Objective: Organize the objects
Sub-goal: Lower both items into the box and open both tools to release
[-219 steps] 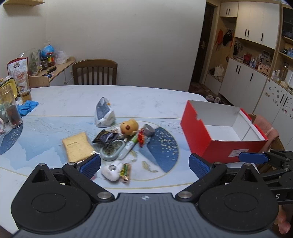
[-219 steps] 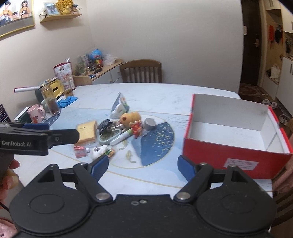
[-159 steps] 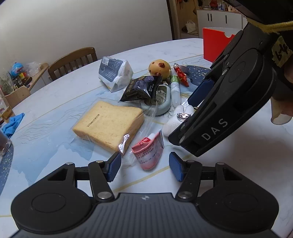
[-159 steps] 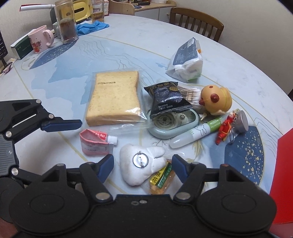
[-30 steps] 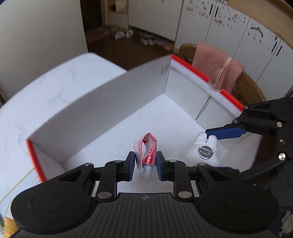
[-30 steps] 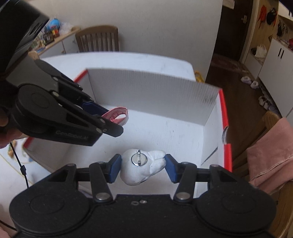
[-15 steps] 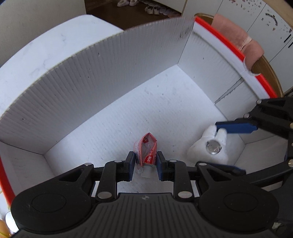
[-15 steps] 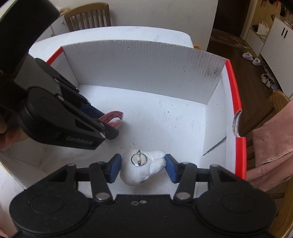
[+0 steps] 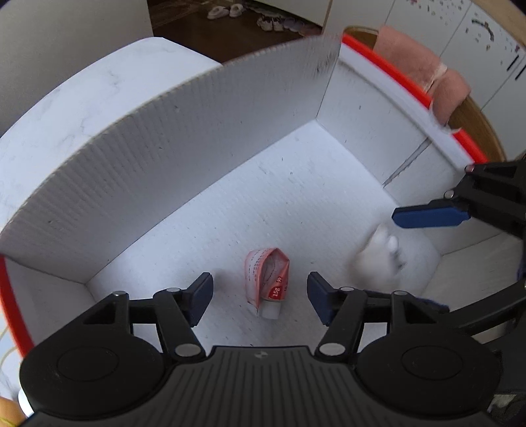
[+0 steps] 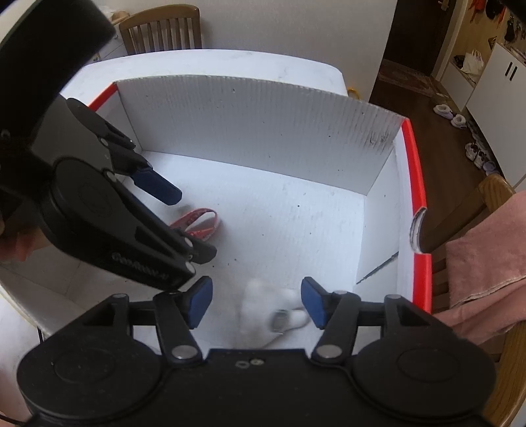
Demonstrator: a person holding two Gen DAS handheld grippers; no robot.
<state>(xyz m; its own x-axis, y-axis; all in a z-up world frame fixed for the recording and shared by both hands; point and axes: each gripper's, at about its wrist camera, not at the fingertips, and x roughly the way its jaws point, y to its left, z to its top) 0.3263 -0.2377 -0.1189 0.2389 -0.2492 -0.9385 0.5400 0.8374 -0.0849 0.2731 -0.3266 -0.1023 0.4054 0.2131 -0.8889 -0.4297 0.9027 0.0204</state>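
Note:
Both grippers hang over the open red box (image 9: 388, 62) with white inner walls (image 10: 263, 111). My left gripper (image 9: 259, 299) has its jaws opening; the small pink-red tube (image 9: 268, 279) lies on the box floor between the pads, clear of both. The same tube (image 10: 197, 225) shows past the left gripper's fingers (image 10: 157, 187) in the right wrist view. My right gripper (image 10: 256, 303) also has its jaws opening. The white plush tooth (image 10: 273, 315) with a metal pin is blurred between its pads and touches neither. In the left wrist view the plush tooth (image 9: 378, 259) sits below a blue right fingertip (image 9: 427, 216).
The box stands on a white marbled table (image 9: 82, 108). A pink cloth (image 10: 486, 246) hangs over a wooden chair at the right. Another wooden chair (image 10: 161, 29) stands behind the table. Shoes lie on the dark floor (image 9: 263, 19).
Both grippers have let go: the left jaws spread away from the tube, which now rests on the box floor. The right jaws widened and the plush tooth slipped down, blurred.

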